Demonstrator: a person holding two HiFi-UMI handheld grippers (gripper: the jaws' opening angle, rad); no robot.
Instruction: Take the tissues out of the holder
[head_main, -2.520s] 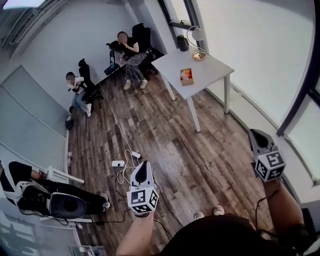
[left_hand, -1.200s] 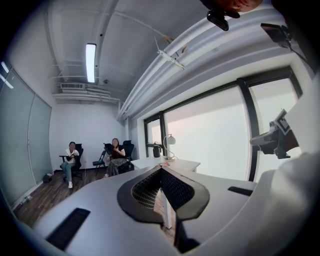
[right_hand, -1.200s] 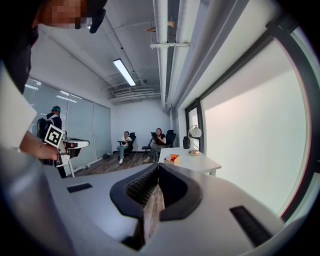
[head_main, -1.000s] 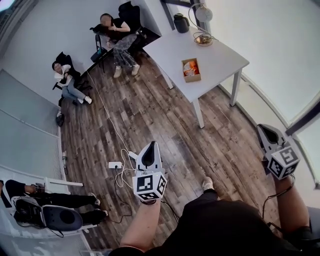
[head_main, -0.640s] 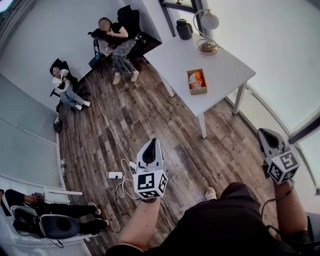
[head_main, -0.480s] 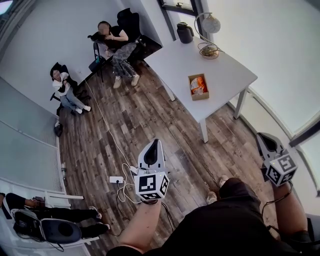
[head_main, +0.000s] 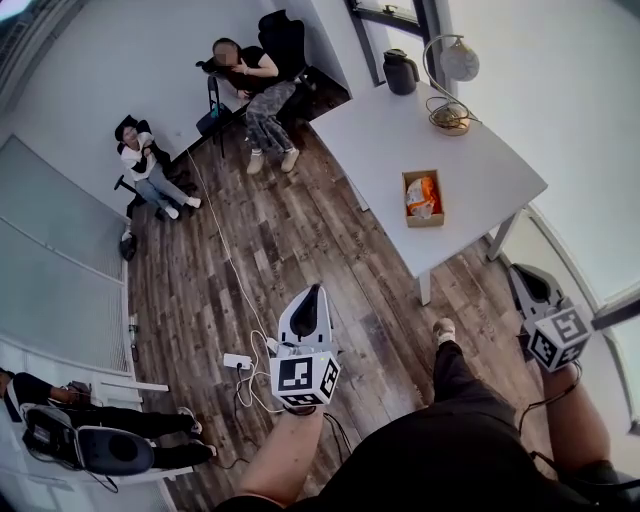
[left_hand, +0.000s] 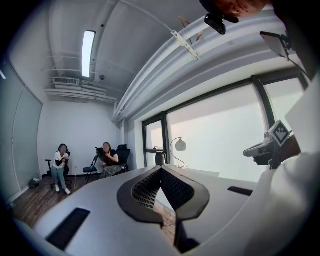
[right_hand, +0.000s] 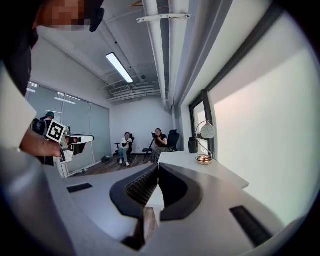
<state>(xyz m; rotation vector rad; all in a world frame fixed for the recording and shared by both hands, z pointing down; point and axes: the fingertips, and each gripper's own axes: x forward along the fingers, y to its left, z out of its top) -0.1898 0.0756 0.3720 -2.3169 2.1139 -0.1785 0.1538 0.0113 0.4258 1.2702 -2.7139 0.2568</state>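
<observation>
head view: both grippers are held out over the wood floor (head_main: 300, 230), well short of the table (head_main: 480, 160). the left gripper (head_main: 314, 292) is at about 6 o'clock in the picture and the right gripper (head_main: 520, 278) at about 4 o'clock.

the fingers on both are pressed together with nothing between them. in the left gripper view the two tips meet at a point (left_hand: 161, 169), and it's the same in the right gripper view (right_hand: 157, 166).

the holder (head_main: 424, 222) is a small brown open box on the white table, at about 2 o'clock from the middle of the picture and close to the table's near edge. there's something orange and white (head_main: 422, 192) inside it, but i can't make out more than that. it's well apart from both grippers.

a dark kettle (head_main: 401, 72) and a round-headed lamp (head_main: 458, 62) stand at the far end of the table, around 1 o'clock.

one person on a chair (head_main: 150, 172) sits at 10 o'clock by the wall, and another person (head_main: 252, 85) at 11. a white power strip (head_main: 237, 361) with a cable lies on the floor just left of the left gripper. the wearer's foot (head_main: 444, 328) is on the floor near the table leg.
</observation>
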